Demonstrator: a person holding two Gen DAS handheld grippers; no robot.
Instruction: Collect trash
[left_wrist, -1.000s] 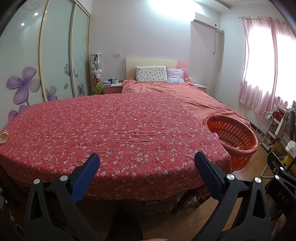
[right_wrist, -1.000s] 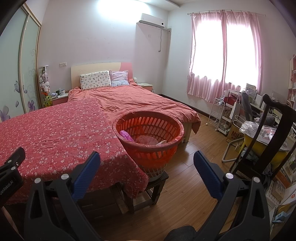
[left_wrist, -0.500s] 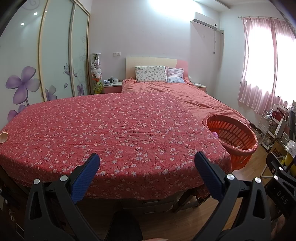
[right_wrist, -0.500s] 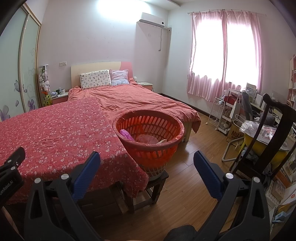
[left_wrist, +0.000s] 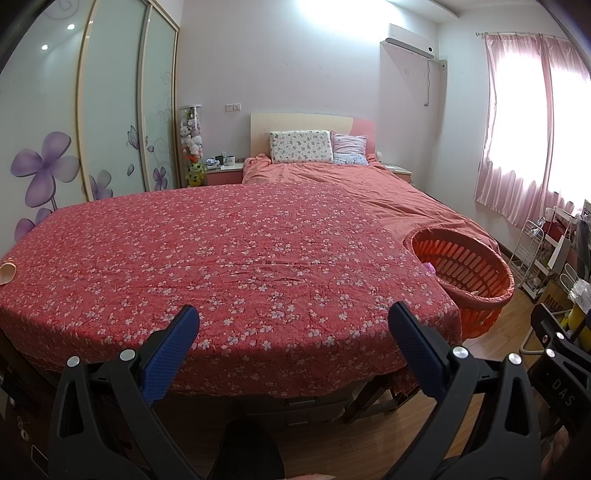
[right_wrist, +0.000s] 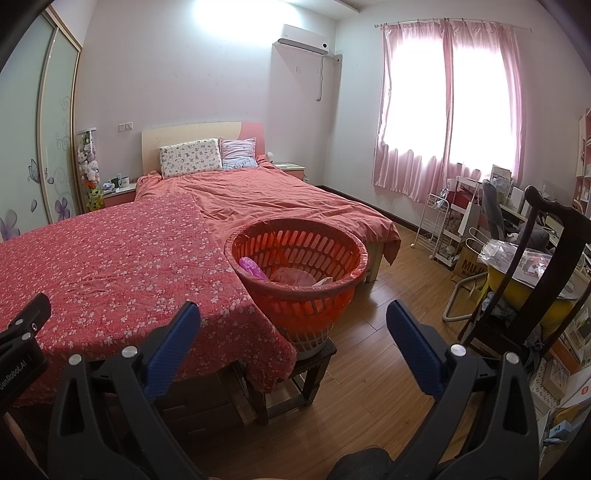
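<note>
At the near edge of both views, the left gripper (left_wrist: 291, 332) and the right gripper (right_wrist: 291, 328) have their blue-padded jaws spread wide with nothing between them. Just beyond them lies the table draped in a red cloth printed with small white flowers (left_wrist: 240, 258); almost all of its top shows only cloth. The one loose piece visible is a small pale pinkish item (left_wrist: 7, 273) at the far left edge of the cloth, cut off by the frame, so what it is cannot be told. At the table's right corner the round orange slotted plastic basket (right_wrist: 299, 269) sits on a dark wooden stool (right_wrist: 295, 373), touching the hanging cloth, and already holds a magenta wrapper (right_wrist: 251, 267) and crumpled pale pieces. Further back is the bed with a salmon quilt (right_wrist: 280, 199). A good next step, as I judge it, is for the left gripper to take that item, coming in low and level, then closing on the item alone so the cloth is not pinched.
</note>
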